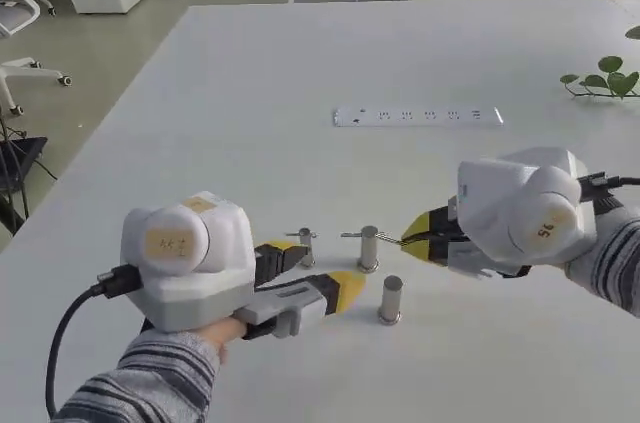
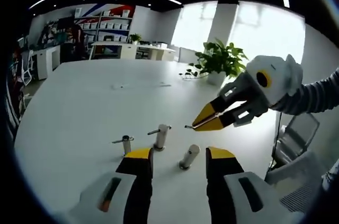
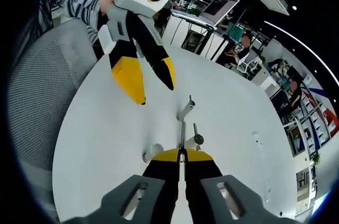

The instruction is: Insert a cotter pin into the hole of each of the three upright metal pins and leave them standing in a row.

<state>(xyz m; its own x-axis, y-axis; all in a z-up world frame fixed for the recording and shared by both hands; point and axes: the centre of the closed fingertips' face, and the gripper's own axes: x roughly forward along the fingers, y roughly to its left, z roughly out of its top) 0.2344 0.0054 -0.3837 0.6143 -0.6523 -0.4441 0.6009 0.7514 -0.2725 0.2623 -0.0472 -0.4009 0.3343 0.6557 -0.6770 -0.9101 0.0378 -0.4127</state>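
So here we've got three stubby silver metal pins standing upright on the big white bench (image 1: 260, 83), right in front of us. The left pin (image 1: 306, 249) and the middle pin (image 1: 368, 251) each have a thin wire stub (image 1: 350, 234) poking out sideways near the top, so we read those two as already pinned. The third pin (image 1: 390, 300) stands a bit nearer to us, just beside the middle one, and its top looks bare.

Our right claw (image 1: 408, 236) is clenched on a thin silver cotter pin (image 1: 388, 238), which sticks straight out of the yellow tips toward the middle pin. In the head view its free end looks right at that pin's top. In the left gripper view there's a gap, so we can't tell if it touches.

Our left claw (image 1: 328, 267) is released, yellow-tipped jaws spread with nothing in them, hovering low near the left pin. In its own view the third pin sits just ahead of the gap.

Further back on the bench there's a white power strip (image 1: 418, 116) and a green leafy plant (image 1: 602, 78).
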